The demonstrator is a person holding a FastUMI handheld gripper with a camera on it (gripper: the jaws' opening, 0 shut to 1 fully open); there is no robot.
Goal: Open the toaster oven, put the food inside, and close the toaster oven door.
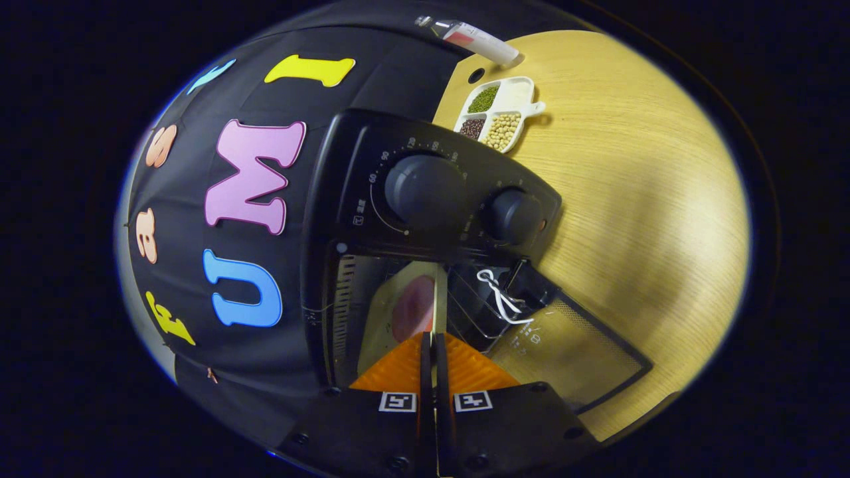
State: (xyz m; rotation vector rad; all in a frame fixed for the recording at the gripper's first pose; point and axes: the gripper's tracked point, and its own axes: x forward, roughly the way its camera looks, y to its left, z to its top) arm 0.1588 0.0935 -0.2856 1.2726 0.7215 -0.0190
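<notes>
Two gripper (433,345) fingers pressed together on thin edge of plate (388,312), holding it. Plate with pinkish food (413,309) sits inside open toaster oven (425,199) on desk (631,199). Oven door (571,355) hangs open. Divided dish of beans (497,113) beyond oven.

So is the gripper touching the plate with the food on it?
Touching. In the gripper view the gripper is shut on the thin rim of the plate, inside the open toaster oven.

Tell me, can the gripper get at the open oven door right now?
Probably not yet: the gripper is shut on the plate, which sits in the toaster oven cavity. The door lies open beside it, its far edge bare, so likely reachable once released.
</notes>
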